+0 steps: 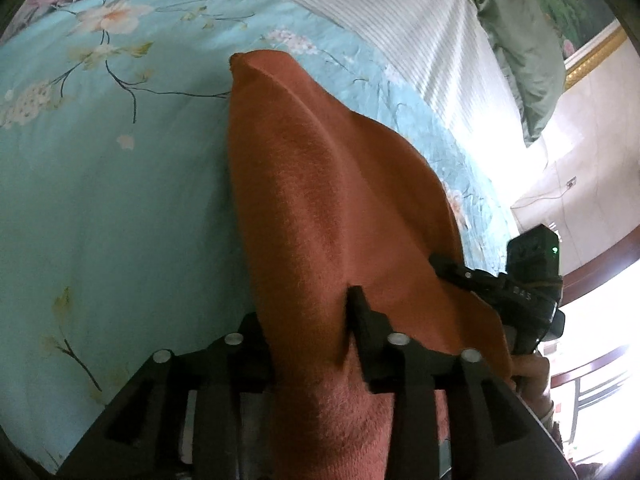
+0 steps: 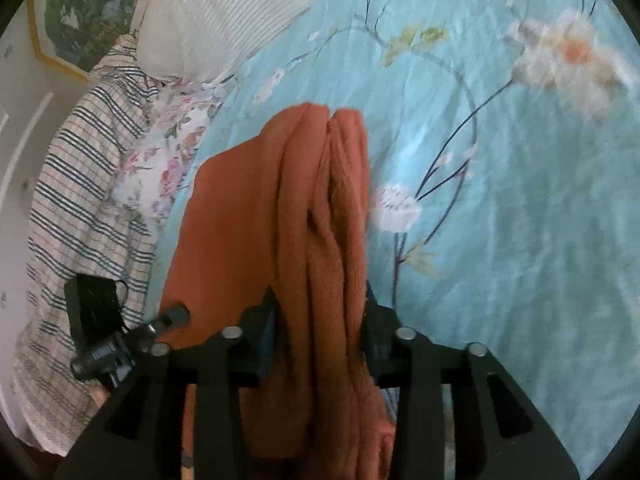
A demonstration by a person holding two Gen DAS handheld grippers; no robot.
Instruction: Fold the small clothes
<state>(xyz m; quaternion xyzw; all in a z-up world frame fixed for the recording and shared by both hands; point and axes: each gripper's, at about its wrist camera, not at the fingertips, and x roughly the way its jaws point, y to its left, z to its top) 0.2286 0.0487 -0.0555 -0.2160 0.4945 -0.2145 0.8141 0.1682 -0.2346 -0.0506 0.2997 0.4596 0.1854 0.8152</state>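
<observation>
Both grippers pinch the same rust-orange cloth (image 1: 320, 200): the left gripper (image 1: 312, 320) has its jaws pressed on one bunched part, and the right gripper (image 2: 320, 320) is clamped on a thicker bundle of folds. Lifted, the cloth hangs over the bed (its far tip points toward the pillows). On the sheet (image 1: 120, 200), turquoise with flower branches, much open room remains around the cloth on the side away from the pillows. A striped white pillow (image 1: 380, 12) lies at the head edge, a green pillow (image 1: 524, 48) beside it. A checked blanket (image 2: 80, 200) lies along the bed's edge, below a framed painting (image 2: 80, 12) on the wall.
</observation>
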